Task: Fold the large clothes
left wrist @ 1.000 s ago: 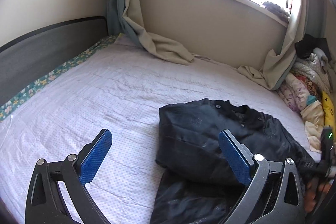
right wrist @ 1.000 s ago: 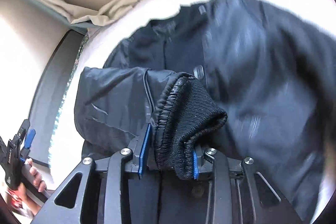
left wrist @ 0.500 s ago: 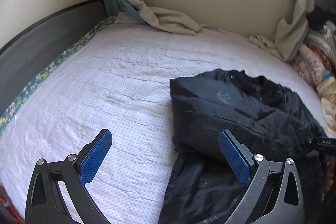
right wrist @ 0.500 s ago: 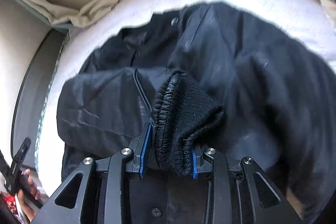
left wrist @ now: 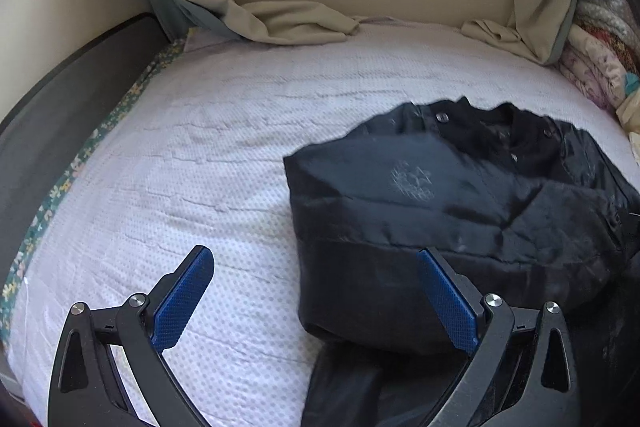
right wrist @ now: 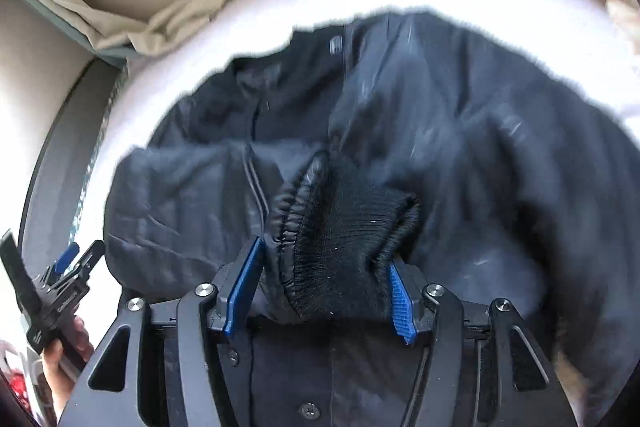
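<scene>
A black jacket point(left wrist: 440, 211) lies on the white bed, its left sleeve folded across the body; it fills the right wrist view point(right wrist: 460, 131). My left gripper point(left wrist: 316, 291) is open and empty, hovering at the jacket's left lower edge. My right gripper point(right wrist: 324, 279) has its jaws partly apart around the black knit cuff point(right wrist: 344, 227) of the other sleeve, held over the jacket's middle. The cuff still sits between the blue pads point(right wrist: 244, 279). The left gripper also shows at the lower left of the right wrist view point(right wrist: 68, 267).
The white dotted bedspread point(left wrist: 180, 167) stretches left of the jacket. A dark headboard point(left wrist: 52, 123) runs along the left. Beige curtains point(left wrist: 280, 15) pool at the far wall. Folded floral bedding point(left wrist: 600, 67) is stacked at the right edge.
My right gripper's jaws have widened around the cuff, which was clamped tight before. The left gripper has moved forward and tilted down toward the jacket.
</scene>
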Demonstrator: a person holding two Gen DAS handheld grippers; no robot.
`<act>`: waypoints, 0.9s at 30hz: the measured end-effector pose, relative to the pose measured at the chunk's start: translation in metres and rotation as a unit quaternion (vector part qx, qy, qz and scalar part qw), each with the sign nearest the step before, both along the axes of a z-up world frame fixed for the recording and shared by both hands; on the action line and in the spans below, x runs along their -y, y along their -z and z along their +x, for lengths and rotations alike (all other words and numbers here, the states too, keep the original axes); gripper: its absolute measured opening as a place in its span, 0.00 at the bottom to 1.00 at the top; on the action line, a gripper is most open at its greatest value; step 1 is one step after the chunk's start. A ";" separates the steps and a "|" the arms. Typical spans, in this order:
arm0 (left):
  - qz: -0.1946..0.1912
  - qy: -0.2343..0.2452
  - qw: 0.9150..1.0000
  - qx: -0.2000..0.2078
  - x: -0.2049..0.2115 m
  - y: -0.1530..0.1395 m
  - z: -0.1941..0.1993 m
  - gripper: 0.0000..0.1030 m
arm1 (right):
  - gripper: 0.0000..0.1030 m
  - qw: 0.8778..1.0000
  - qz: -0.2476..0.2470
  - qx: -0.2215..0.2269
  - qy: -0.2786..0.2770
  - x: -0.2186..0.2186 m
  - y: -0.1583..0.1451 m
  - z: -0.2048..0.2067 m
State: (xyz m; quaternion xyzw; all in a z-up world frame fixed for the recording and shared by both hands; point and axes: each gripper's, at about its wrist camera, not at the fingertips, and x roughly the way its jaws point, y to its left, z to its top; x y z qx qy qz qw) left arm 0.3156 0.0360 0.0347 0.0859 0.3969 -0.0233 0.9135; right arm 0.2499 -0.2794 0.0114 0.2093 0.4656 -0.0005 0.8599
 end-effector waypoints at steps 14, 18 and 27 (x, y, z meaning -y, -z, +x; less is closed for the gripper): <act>0.028 0.011 0.997 -0.065 0.010 0.053 0.018 0.87 | 0.15 0.993 -0.108 0.004 -0.048 -0.042 0.022 0.010; 0.026 0.015 0.997 -0.073 0.011 0.063 0.018 0.87 | 0.14 0.993 -0.102 -0.032 -0.042 -0.033 0.055 0.018; -0.010 0.011 0.996 -0.090 -0.001 0.081 0.025 0.90 | 0.14 0.989 -0.138 -0.019 -0.053 -0.040 0.069 0.015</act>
